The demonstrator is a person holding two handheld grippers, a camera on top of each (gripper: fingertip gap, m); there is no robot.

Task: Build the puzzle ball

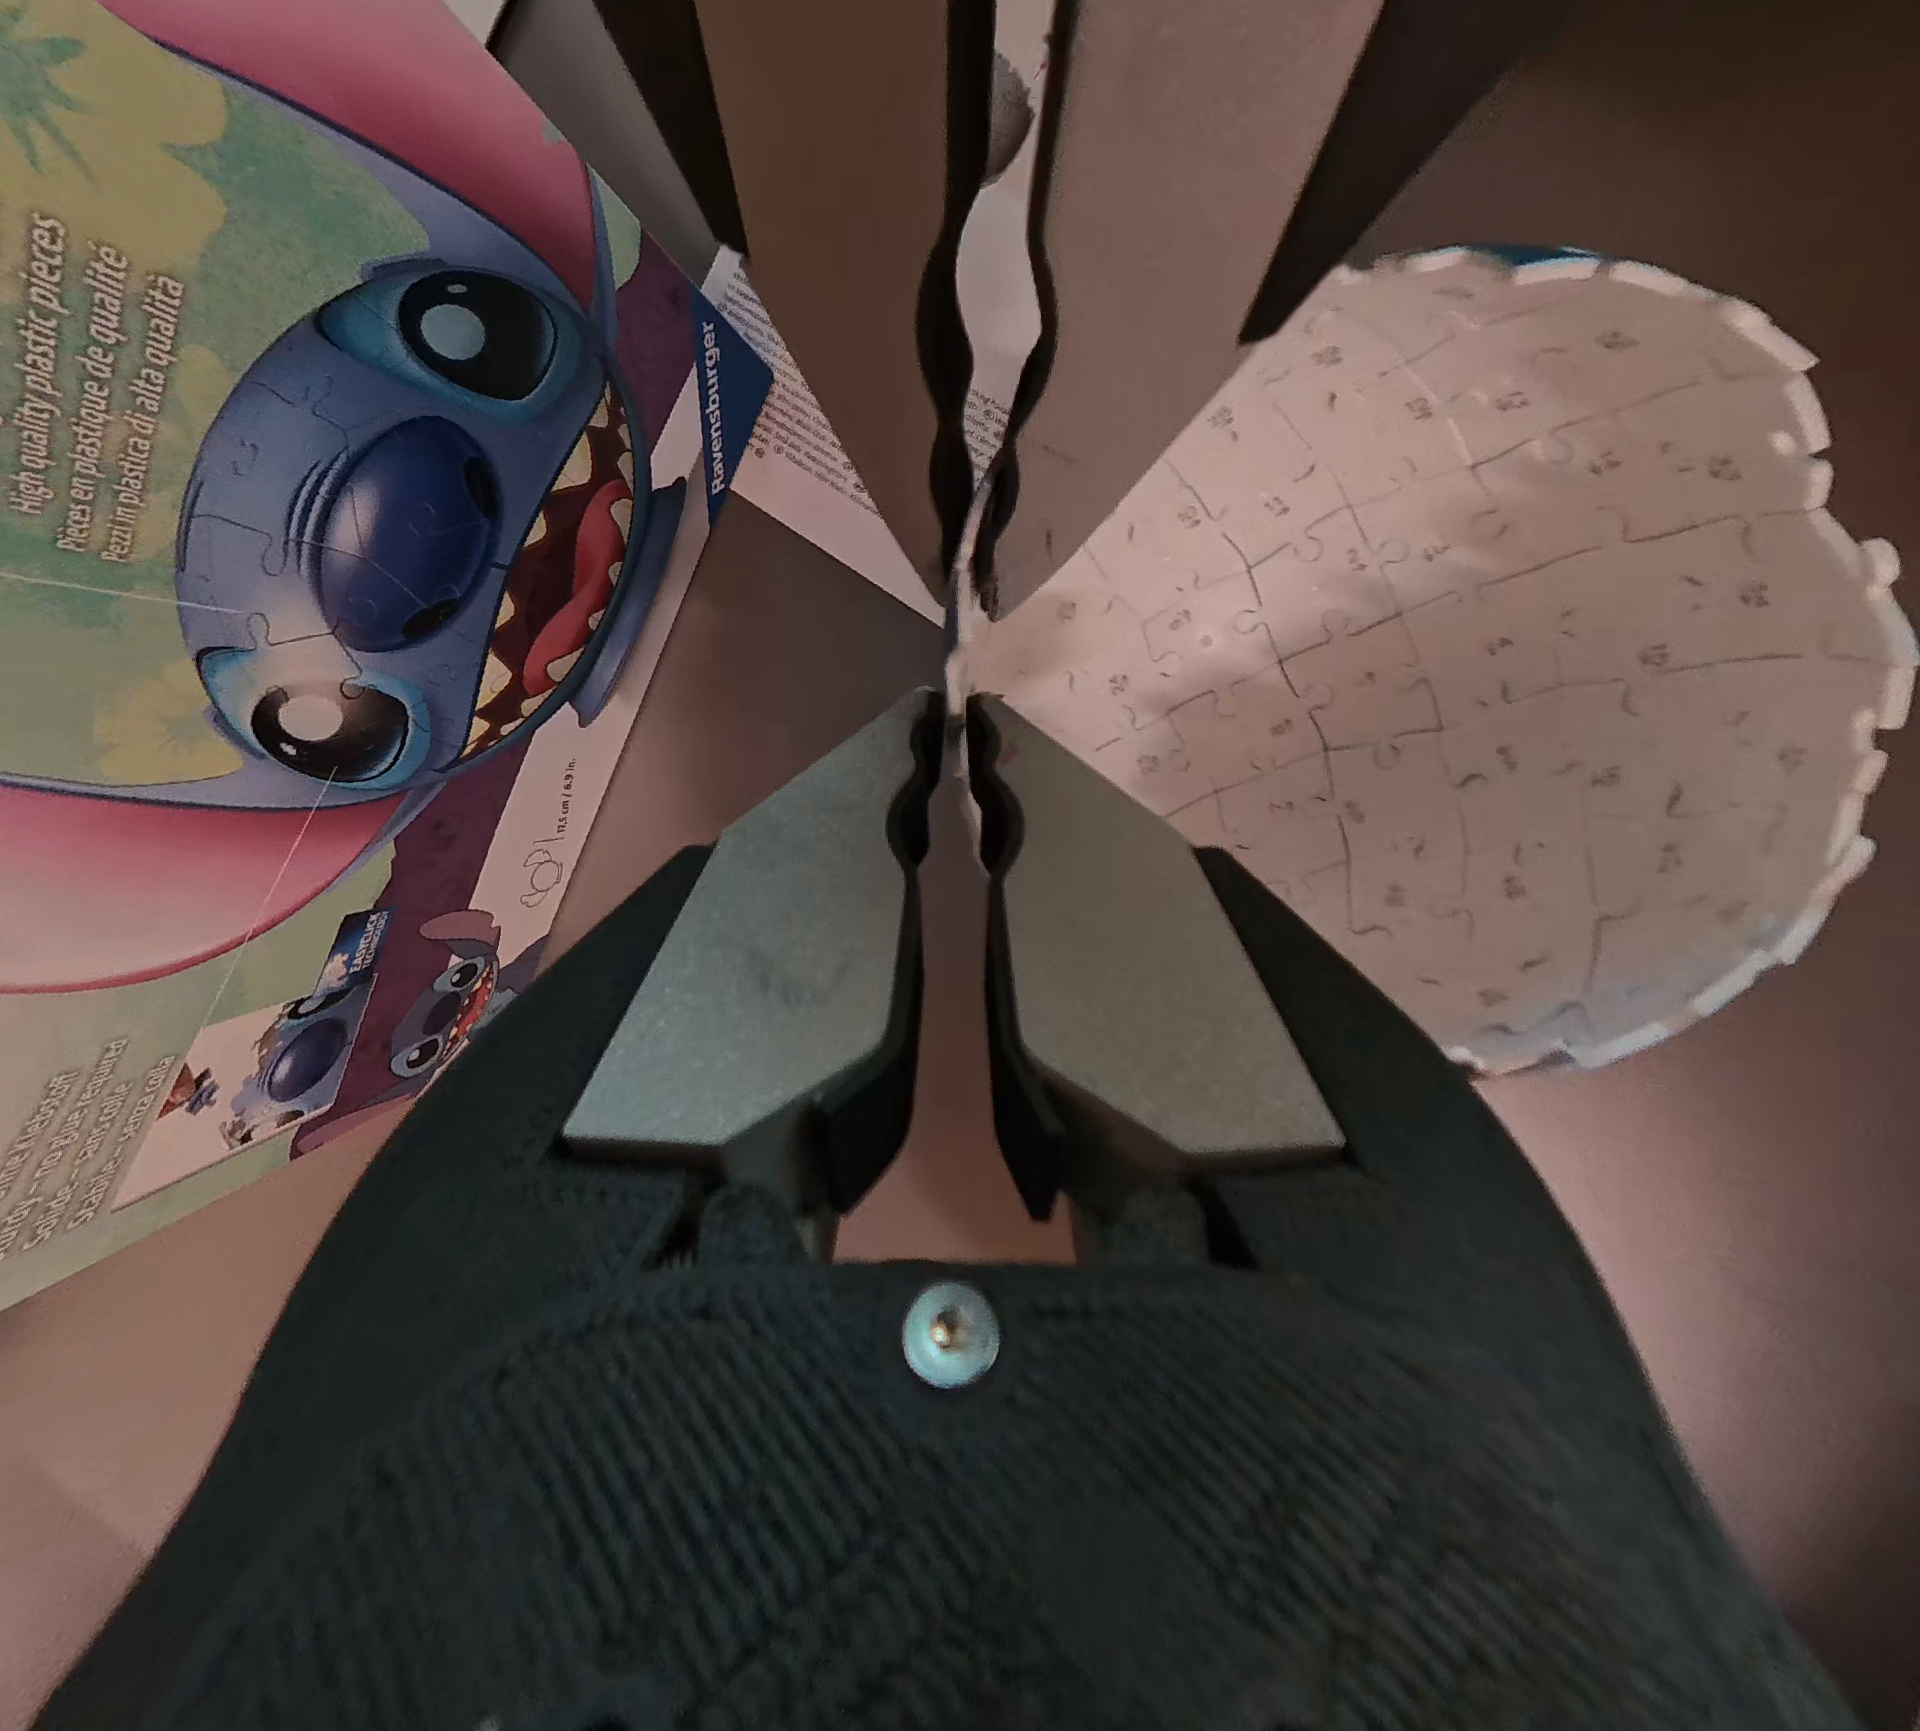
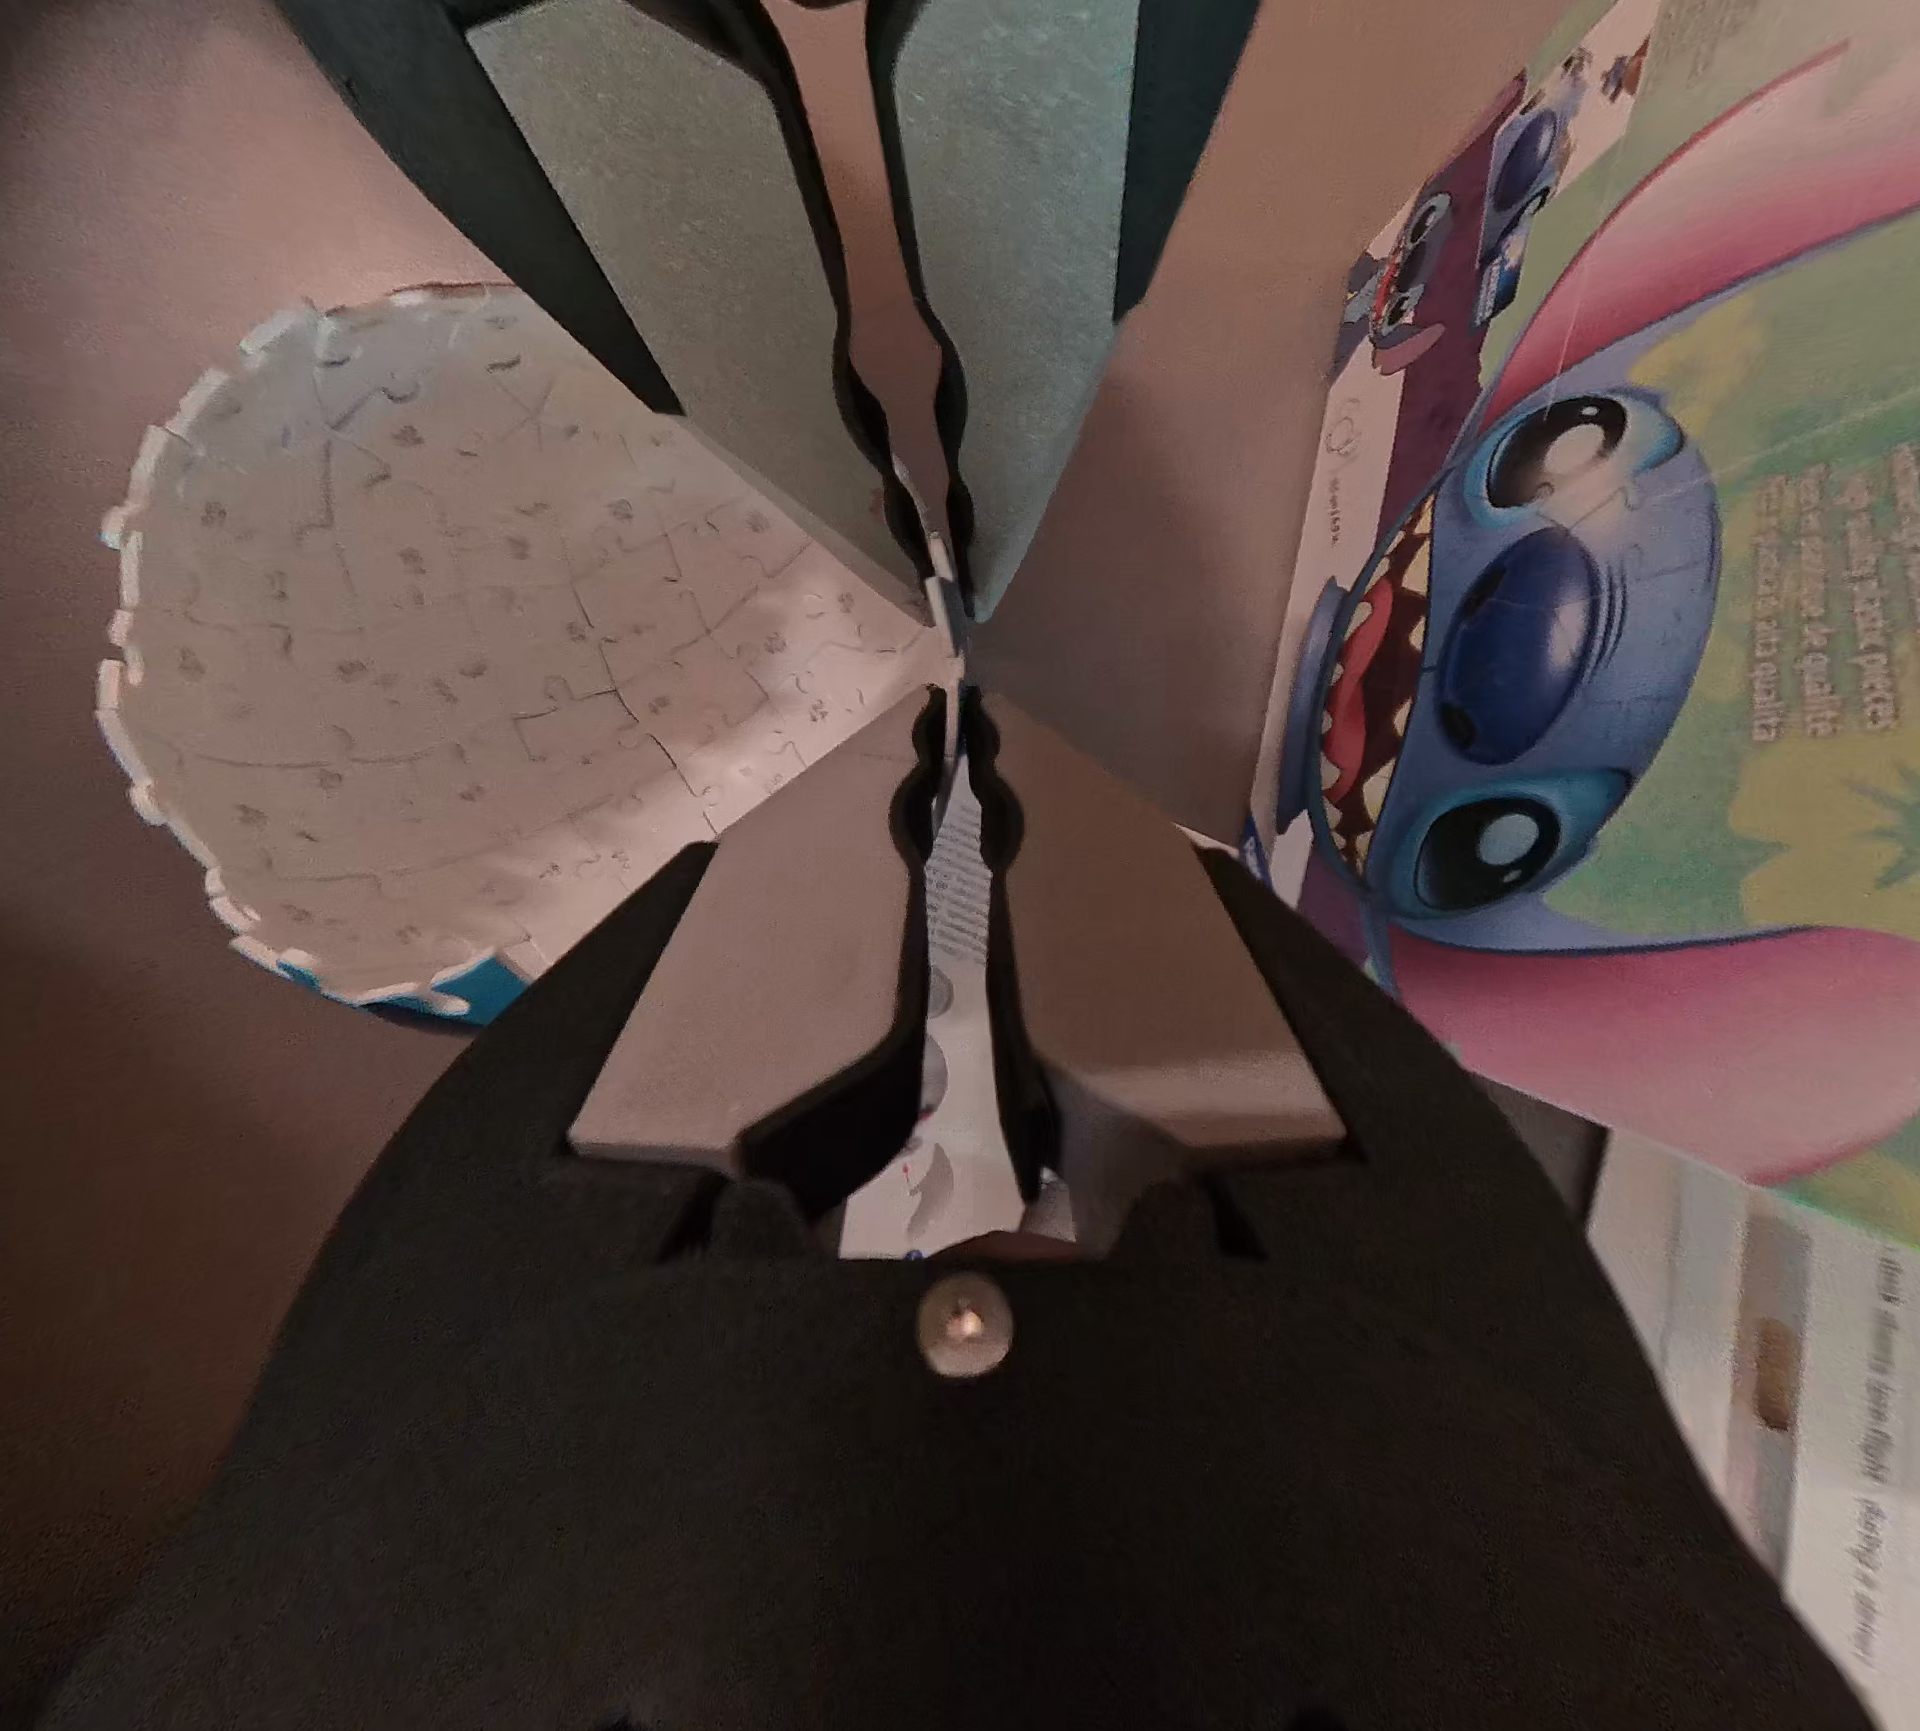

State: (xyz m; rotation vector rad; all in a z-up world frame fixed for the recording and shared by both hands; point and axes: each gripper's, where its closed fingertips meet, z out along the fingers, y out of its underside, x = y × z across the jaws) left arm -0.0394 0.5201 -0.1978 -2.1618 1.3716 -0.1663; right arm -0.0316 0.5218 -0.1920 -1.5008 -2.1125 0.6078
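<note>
White plastic puzzle pieces [image 1: 961, 632] are being pinched tip to tip between the closed left tongs [image 1: 951, 710] and right tongs [image 2: 951, 705]. Beside them, the half-built white puzzle-ball shell [image 1: 1507, 663] is lying on the counter. Next, I judge, pressing the tabs together squarely.

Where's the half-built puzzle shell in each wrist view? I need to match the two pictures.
Left wrist view: the half-built puzzle shell lies right of centre, white inside facing the camera, partly behind the gripper fingers.
Right wrist view: the shell lies left of centre, open side up, blue outside showing at its lower rim.
Shared landmark: the puzzle box with its blue cartoon face, left in the left view and right in the right view.
</note>
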